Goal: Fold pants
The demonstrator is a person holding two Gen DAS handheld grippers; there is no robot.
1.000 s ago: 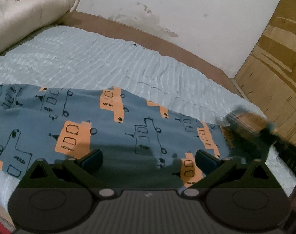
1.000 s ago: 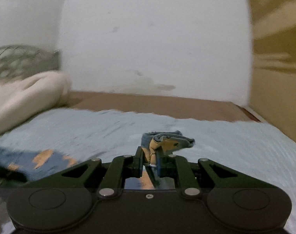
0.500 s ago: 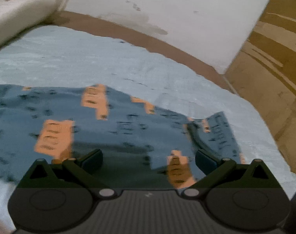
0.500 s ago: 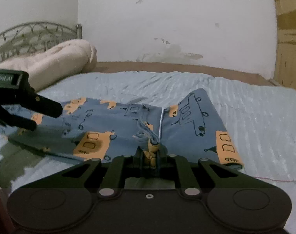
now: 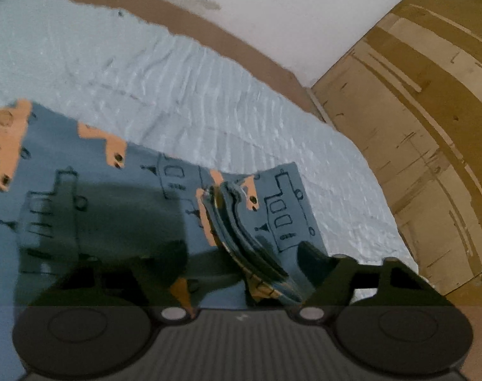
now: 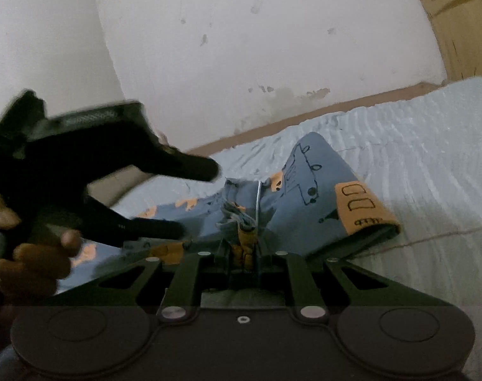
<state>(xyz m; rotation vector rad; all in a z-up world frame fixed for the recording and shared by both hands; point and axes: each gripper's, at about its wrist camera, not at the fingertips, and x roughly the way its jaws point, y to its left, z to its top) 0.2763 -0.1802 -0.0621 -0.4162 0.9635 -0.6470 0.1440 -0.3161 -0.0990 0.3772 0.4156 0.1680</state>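
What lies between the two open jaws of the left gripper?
In the left wrist view, the blue cotton pants with orange truck prints fill the gap of the left gripper; a bunched fold of them rises there.

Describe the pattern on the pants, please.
Blue-grey pants with orange and black-outlined vehicle prints; clearest in the left wrist view.

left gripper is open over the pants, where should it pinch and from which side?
Probably the bunched stack of fabric edges standing up on the pants, between the left gripper fingers. Come straight down from above: the raised ridge offers an edge, while the flat cloth on the bedsheet doesn't. The right gripper already clamps a bunch, so take a separate spot.
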